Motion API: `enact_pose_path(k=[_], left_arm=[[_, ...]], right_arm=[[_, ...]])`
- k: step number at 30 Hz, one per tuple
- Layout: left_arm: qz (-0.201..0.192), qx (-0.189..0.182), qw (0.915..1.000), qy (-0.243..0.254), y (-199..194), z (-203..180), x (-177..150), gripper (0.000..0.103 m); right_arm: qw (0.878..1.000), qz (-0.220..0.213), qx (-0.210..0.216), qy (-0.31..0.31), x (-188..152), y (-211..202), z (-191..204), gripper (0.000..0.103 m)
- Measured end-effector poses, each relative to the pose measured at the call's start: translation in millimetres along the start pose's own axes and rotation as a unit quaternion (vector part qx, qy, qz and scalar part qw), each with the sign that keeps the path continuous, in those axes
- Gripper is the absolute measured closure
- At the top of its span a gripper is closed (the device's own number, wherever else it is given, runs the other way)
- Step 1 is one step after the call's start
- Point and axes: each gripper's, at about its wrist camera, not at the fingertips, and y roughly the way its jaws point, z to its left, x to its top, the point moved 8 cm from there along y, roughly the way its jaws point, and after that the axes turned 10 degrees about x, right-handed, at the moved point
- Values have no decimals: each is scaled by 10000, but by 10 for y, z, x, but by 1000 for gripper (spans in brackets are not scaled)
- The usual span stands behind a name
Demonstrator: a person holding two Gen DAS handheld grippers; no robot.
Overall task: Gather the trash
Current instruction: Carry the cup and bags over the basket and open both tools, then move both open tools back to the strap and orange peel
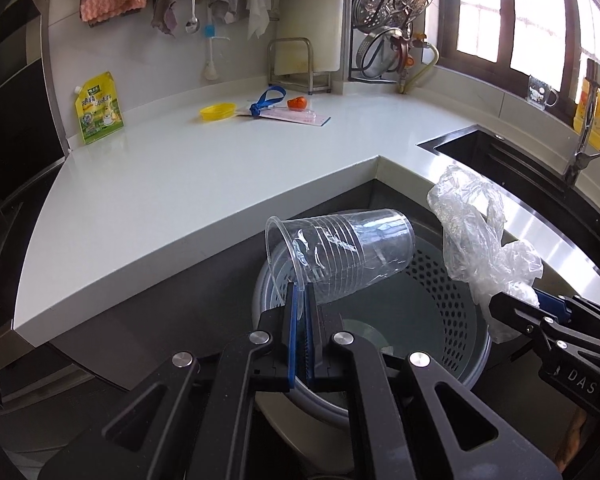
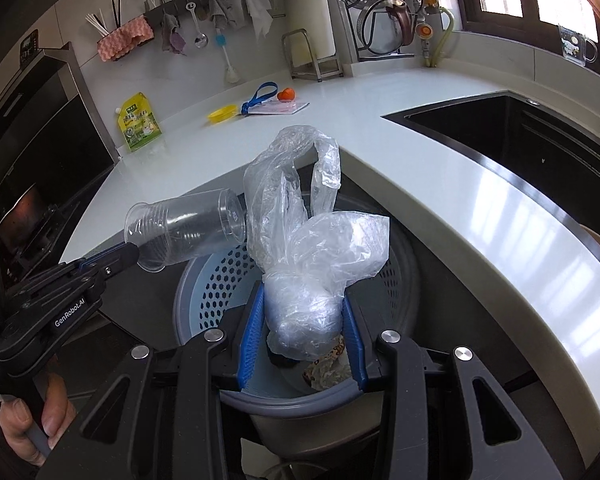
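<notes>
Left gripper (image 1: pixel 302 296) was clamped tight on the rim of a clear ribbed plastic cup (image 1: pixel 348 256), which lay tipped sideways above the grey perforated bin (image 1: pixel 456 312). Right gripper (image 2: pixel 304 320), jaws partly apart, pinched a crumpled clear plastic bag (image 2: pixel 304 248) between its 2 blue pads (image 2: pixel 252 328), over the same bin, below the white countertop (image 1: pixel 172 184) edge.
</notes>
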Motion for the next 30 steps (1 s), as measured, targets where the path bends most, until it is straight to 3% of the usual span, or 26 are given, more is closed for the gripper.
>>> enact_pose_path(k=[14, 17, 18, 20, 22, 26, 30], left_arm=[[261, -18, 9997, 27, 239, -105, -114, 95], [247, -18, 9997, -5, 230, -88, -118, 95], [242, -18, 9997, -17, 225, -79, -118, 94], [231, 14, 9997, -54, 221, -52, -113, 79], [182, 45, 9997, -128, 204, -9, -106, 55], [168, 42, 9996, -206, 185, 33, -100, 54], [150, 87, 9996, -243, 170, 66, -106, 46]], right_arm=[[9993, 295, -30, 220, -187, 216, -118, 67], [9993, 300, -51, 231, -194, 224, -131, 65], [9993, 298, -65, 238, -192, 224, -138, 59], [9993, 243, -113, 245, -185, 204, -153, 41], [9995, 155, -143, 241, -163, 170, -160, 37], [9993, 138, -167, 289, -157, 152, -200, 37], [9992, 161, -150, 321, -173, 150, -203, 37]])
